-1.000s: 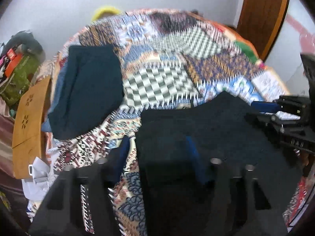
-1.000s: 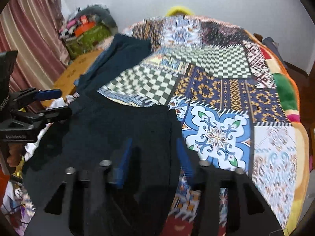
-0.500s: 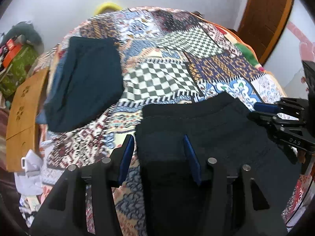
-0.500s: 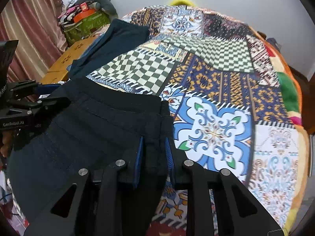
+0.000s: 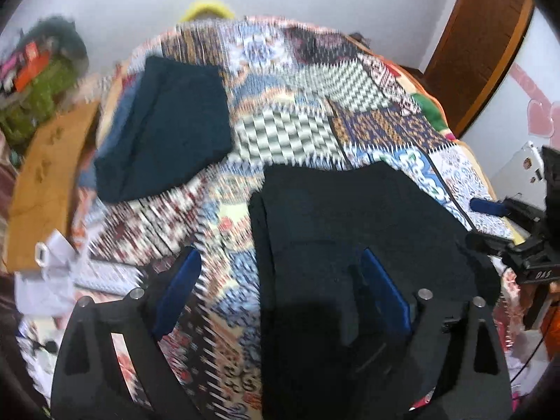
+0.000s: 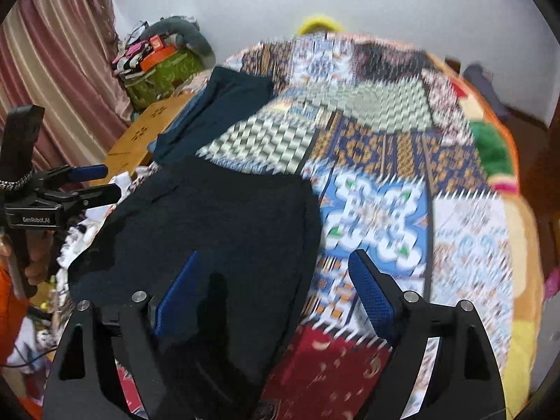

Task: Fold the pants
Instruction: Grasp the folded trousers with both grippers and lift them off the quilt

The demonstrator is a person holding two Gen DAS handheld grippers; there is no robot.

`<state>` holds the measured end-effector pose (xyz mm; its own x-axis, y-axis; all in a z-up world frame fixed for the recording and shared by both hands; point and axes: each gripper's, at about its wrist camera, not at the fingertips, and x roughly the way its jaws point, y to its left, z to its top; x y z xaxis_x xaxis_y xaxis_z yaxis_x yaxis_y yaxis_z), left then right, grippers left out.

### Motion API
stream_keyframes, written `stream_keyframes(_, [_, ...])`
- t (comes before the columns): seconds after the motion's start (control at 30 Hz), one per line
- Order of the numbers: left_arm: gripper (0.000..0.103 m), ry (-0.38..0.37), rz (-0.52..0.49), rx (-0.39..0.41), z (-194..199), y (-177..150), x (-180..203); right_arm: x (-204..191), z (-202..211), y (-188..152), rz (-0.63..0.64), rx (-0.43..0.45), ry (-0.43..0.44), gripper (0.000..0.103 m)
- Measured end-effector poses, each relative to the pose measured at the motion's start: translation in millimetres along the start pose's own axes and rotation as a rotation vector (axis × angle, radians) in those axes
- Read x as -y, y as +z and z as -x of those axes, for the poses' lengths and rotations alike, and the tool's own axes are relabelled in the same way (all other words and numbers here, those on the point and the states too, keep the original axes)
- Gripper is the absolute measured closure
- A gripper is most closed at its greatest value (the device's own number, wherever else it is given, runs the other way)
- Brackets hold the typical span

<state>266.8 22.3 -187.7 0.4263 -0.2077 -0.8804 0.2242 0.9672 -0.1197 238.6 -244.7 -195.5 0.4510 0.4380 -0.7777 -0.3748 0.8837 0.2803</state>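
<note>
Tongs report: my right tongs (image 6: 276,283) and left tongs (image 5: 280,280) have both let go, now spread wide over the dark pants (image 6: 217,217) resting folded on the bed (image 6: 402,147).

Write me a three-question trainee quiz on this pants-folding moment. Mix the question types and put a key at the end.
1. True or false: the right gripper is shut on the black pants.
2. Multiple choice: where does the folded dark blue garment lie relative to the black pants in the left wrist view? A) far left on the quilt B) on top of them C) on the wooden table
3. Fill in: the left gripper has its jaws ____.

Key:
1. False; its jaws are spread, one finger over the pants, the other over the quilt.
2. A
3. open
</note>
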Motion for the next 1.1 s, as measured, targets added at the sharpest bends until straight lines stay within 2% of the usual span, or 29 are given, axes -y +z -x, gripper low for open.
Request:
stream_keyframes(0.13, [0.010,-0.056,0.049,-0.107,-27.7,-3.0,-2.0,9.4,-21.2,-9.2,-0.057,-0.089,0.037,0.019])
stream_keyframes(0.37, [0.009,-0.201,0.123,-0.229,-61.9,6.4,1.0,25.8,-55.1,-4.8,-0.180,-0.212,0.236,0.018])
stream_keyframes(0.43, [0.009,-0.222,0.120,-0.240,-65.8,10.4,2.8,25.4,-60.7,-1.8,-0.170,-0.216,0.256,0.017])
stream_keyframes(0.47, [0.013,-0.240,0.120,-0.247,-67.3,12.5,3.8,22.9,-61.8,-1.3,-0.155,-0.216,0.262,0.017])
stream_keyframes(0.5, [0.018,-0.246,0.123,-0.251,-67.9,14.6,5.8,20.8,-63.5,0.0,-0.141,-0.217,0.277,0.024])
stream_keyframes(0.67, [0.036,-0.233,0.103,-0.231,-63.5,23.4,8.0,13.9,-65.9,6.8,-0.129,-0.225,0.290,0.043])
stream_keyframes(0.7, [0.046,-0.220,0.100,-0.218,-59.7,24.3,8.2,12.2,-65.2,8.8,-0.122,-0.223,0.283,0.048])
stream_keyframes(0.8, [0.064,-0.207,0.104,-0.196,-50.4,26.0,2.5,5.0,-58.8,15.1,-0.075,-0.212,0.251,0.063])
stream_keyframes(0.83, [0.066,-0.211,0.106,-0.184,-46.7,27.1,1.2,2.2,-56.0,16.6,-0.059,-0.204,0.240,0.069])
stream_keyframes(0.93, [0.073,-0.198,0.070,-0.138,-30.8,30.9,5.2,-4.0,-48.4,23.4,-0.037,-0.170,0.225,0.078])
stream_keyframes(1.1, [0.075,-0.126,0.009,-0.004,9.8,45.5,8.1,-27.5,-36.6,43.1,0.034,-0.081,0.184,0.082])
